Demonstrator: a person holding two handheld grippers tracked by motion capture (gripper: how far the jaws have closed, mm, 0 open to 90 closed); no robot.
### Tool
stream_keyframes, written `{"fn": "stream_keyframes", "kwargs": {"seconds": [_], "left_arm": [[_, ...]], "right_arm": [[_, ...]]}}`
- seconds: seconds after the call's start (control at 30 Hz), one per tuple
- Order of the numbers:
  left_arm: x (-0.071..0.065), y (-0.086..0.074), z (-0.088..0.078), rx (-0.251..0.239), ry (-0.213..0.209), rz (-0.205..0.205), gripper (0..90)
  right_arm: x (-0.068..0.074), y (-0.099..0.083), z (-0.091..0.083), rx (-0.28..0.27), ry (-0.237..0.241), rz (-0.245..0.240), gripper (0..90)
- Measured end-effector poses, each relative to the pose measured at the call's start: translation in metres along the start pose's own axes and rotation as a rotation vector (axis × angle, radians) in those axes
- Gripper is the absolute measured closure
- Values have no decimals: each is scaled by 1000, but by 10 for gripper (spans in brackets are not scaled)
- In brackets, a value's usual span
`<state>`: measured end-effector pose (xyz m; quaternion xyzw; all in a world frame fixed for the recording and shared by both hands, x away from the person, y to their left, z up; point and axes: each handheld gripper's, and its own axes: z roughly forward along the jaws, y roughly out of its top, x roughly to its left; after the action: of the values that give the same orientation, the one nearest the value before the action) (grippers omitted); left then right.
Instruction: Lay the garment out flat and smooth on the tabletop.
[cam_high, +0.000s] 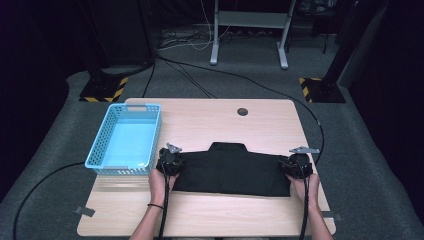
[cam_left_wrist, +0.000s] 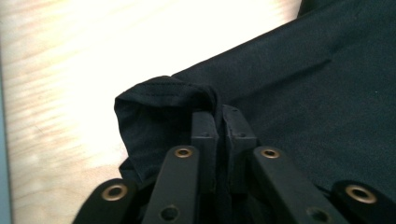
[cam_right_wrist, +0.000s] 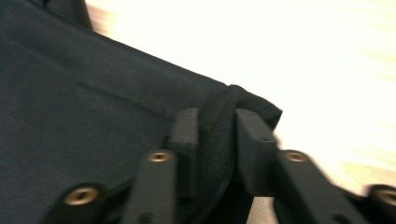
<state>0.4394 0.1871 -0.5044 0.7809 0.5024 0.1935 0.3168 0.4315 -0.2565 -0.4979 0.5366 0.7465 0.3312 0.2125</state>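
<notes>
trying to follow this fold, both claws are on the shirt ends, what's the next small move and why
Probably lift both ends together and carry them inward over the middle. The left claw is shut on a bunched fold of the shirt, the right claw pinches the other end, and the shirt lies flat beside the basket.

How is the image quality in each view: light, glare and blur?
High view: dim room, sharp enough, the black shirt shows little detail. Left gripper view: the table is overexposed to near white, the shirt's fabric stays readable. Right gripper view: the table is blown out too, and the whole picture is blurred.
</notes>
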Motion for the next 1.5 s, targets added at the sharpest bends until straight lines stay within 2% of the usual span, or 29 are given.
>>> {"fn": "stream_keyframes", "kwargs": {"seconds": [0.2, 0.37, 0.5, 0.67, 0.8, 0.9, 1.07, 1.17, 1.27, 1.33, 1.4, 1.47, 1.5], "left_arm": [[1, 0, -12, -38, -7, 6, 872], [2, -3, -30, -84, -35, 0, 875], [-1, -7, -49, -128, -52, 10, 874], [-7, -18, -71, -166, -82, 34, 875], [-14, -36, -86, -173, -114, 49, 874], [-20, -54, -91, -156, -140, 52, 874], [-28, -85, -89, -97, -176, 58, 873], [-30, -95, -85, -67, -190, 53, 873], [-28, -94, -87, -73, -188, 40, 850], [-25, -89, -91, -79, -180, 28, 718], [-19, -81, -95, -99, -163, 5, 577], [-12, -73, -95, -107, -157, -21, 484], [-8, -68, -93, -105, -160, -37, 454]], "right_arm": [[2, 1, -17, -72, 11, -4, 856], [8, 0, -39, -140, 15, -26, 867], [15, -1, -60, -192, 8, -52, 869], [19, -10, -85, -250, 9, -58, 867], [25, -26, -99, -251, 2, -73, 861], [28, -44, -105, -235, 5, -77, 856], [32, -79, -105, -174, 13, -68, 849], [31, -94, -98, -137, 24, -57, 839], [29, -100, -93, -106, 22, -51, 788], [26, -97, -95, -105, 22, -32, 652], [23, -91, -99, -114, 30, -10, 564], [20, -83, -102, -127, 37, 1, 429], [20, -78, -102, -122, 40, 5, 418]]}}
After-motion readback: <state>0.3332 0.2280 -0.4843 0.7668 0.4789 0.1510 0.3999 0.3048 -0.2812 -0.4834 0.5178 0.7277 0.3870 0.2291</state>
